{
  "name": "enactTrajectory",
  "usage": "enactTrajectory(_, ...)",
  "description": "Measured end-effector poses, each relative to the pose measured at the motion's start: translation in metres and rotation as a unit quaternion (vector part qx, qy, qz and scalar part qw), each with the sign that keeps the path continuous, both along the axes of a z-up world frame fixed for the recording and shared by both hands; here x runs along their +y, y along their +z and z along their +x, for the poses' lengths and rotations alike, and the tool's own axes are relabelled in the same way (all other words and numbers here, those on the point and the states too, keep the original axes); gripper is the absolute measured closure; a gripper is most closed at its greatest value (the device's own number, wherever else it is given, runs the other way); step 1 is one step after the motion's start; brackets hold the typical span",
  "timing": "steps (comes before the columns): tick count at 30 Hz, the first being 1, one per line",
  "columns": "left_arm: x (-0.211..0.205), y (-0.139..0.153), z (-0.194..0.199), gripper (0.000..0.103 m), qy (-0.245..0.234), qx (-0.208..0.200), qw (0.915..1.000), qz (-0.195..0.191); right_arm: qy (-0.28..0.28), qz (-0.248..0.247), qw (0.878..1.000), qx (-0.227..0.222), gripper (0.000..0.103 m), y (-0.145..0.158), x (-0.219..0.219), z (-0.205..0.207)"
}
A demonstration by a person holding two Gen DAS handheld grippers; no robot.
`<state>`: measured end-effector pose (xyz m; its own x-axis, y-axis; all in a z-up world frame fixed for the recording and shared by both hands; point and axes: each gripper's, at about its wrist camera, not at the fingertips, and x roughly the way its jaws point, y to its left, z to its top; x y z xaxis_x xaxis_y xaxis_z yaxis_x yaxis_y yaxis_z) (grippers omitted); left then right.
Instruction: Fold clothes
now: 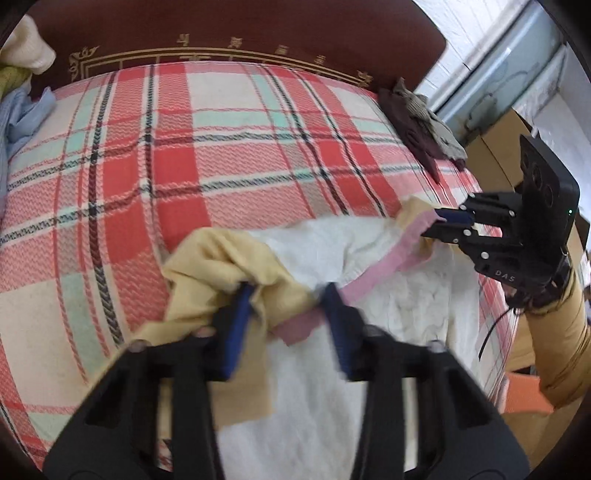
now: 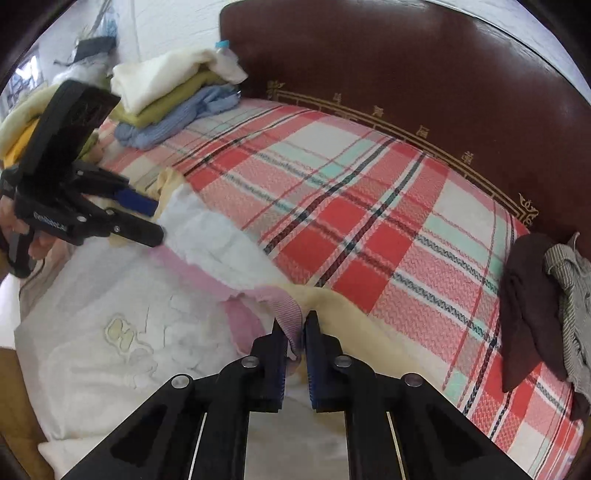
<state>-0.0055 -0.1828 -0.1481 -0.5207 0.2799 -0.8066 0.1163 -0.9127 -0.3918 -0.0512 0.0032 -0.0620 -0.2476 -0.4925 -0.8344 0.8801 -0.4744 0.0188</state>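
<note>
Left wrist view: blue-padded left claw nearest, spread apart, bunched yellow sleeve and pink trim lying between the pads but not pinched; released, by the look of it. White garment spread on the plaid bed cover, close to the near edge. Farther right, right claw clenched on the pink-and-yellow edge of that garment, lifting it slightly. Dark and grey clothes heaped at the far right corner, under the dark red headboard.

Right wrist view: right claw pressed together on a tab of pink ribbed trim, yellow cloth beside it. Left claw seen side-on, parted, its tips over the garment's far shoulder. Shown here only: a pale appliqué on the garment's front, and a stack of folded clothes by the headboard.

Likely step: taking hold of both upper corners before the first fold. Next move probably calls for closing the left claw on its sleeve edge, then carrying both corners across together, keeping the cloth taut.
</note>
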Motion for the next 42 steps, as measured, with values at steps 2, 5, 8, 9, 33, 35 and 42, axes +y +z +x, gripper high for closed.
enactTrajectory(2,-0.011,0.000,-0.006,0.079,0.018,0.001,0.9998,0.014,-0.029,-0.042,0.998,-0.034,0.097,0.009,0.006,-0.018)
enactTrajectory(5,-0.025,0.007,-0.014,0.080,0.048,0.015,0.9984,0.026,-0.069,-0.087,0.992,-0.065,0.097,0.020,0.013,-0.041)
enactTrajectory(8,-0.043,0.012,-0.018,0.080,0.078,0.028,0.9953,0.050,-0.106,-0.102,0.985,-0.092,0.096,0.019,0.014,-0.063)
enactTrajectory(9,-0.045,0.014,-0.018,0.079,0.081,0.030,0.9953,0.045,-0.115,-0.104,0.982,-0.107,0.094,0.015,0.013,-0.069)
enactTrajectory(33,0.025,0.007,-0.032,0.083,-0.078,0.046,0.9482,-0.305,-0.012,0.006,1.000,-0.019,0.087,-0.015,-0.002,-0.051)
enactTrajectory(35,0.016,0.011,-0.040,0.087,-0.055,0.044,0.9529,-0.295,-0.013,-0.006,1.000,-0.012,0.093,-0.007,-0.005,-0.051)
enactTrajectory(42,-0.004,0.027,-0.064,0.088,0.010,0.048,0.9634,-0.264,-0.073,-0.034,0.997,0.015,0.095,0.010,-0.014,-0.072)
